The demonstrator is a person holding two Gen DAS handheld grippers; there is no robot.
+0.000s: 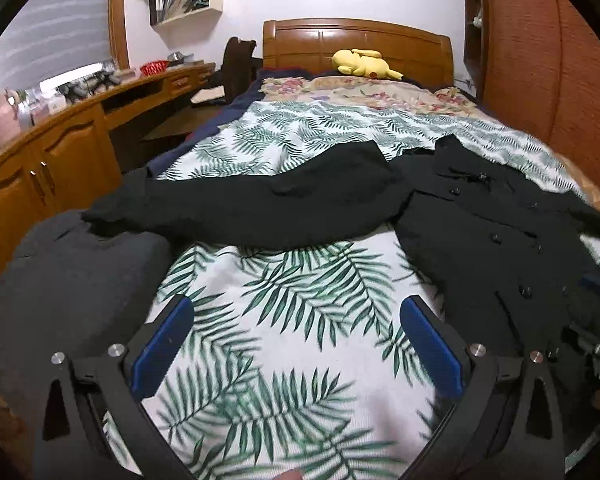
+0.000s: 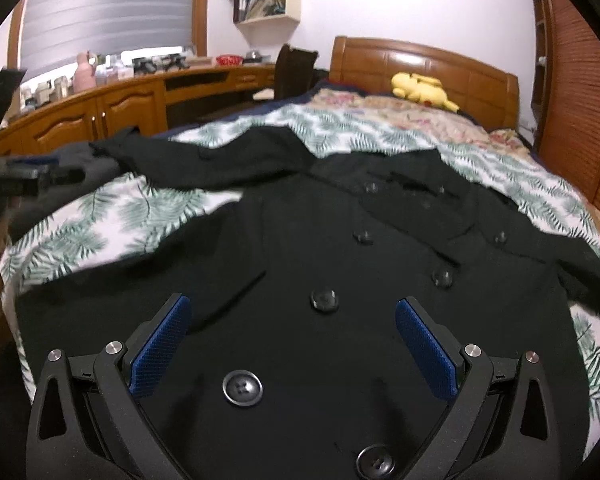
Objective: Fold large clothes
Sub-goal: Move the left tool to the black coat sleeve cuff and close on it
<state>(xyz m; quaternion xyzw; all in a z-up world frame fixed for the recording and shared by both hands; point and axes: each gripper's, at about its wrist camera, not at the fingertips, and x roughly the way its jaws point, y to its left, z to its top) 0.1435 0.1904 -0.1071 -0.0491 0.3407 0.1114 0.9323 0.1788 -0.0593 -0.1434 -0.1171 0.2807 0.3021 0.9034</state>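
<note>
Your bed point(image 1: 300, 152), under its palm-leaf sheet point(image 1: 284, 280), carries the black coat point(image 2: 320, 248) spread flat, buttons up, one sleeve point(image 1: 236, 208) stretched toward the desk side. Your right gripper point(image 2: 294, 338) hovers over the coat's front with fingers spread wide and empty; your left gripper point(image 1: 296, 344) is equally wide open above bare sheet, just beside the coat.

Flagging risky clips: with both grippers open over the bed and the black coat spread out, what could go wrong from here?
1. The coat's left sleeve stretches toward the bed edge and could slide off when pulled.
2. That sleeve lies right beside the dark grey garment; the left gripper might pinch both.
3. The right gripper hovers over large buttons; its jaws may close on one and slip.
</note>
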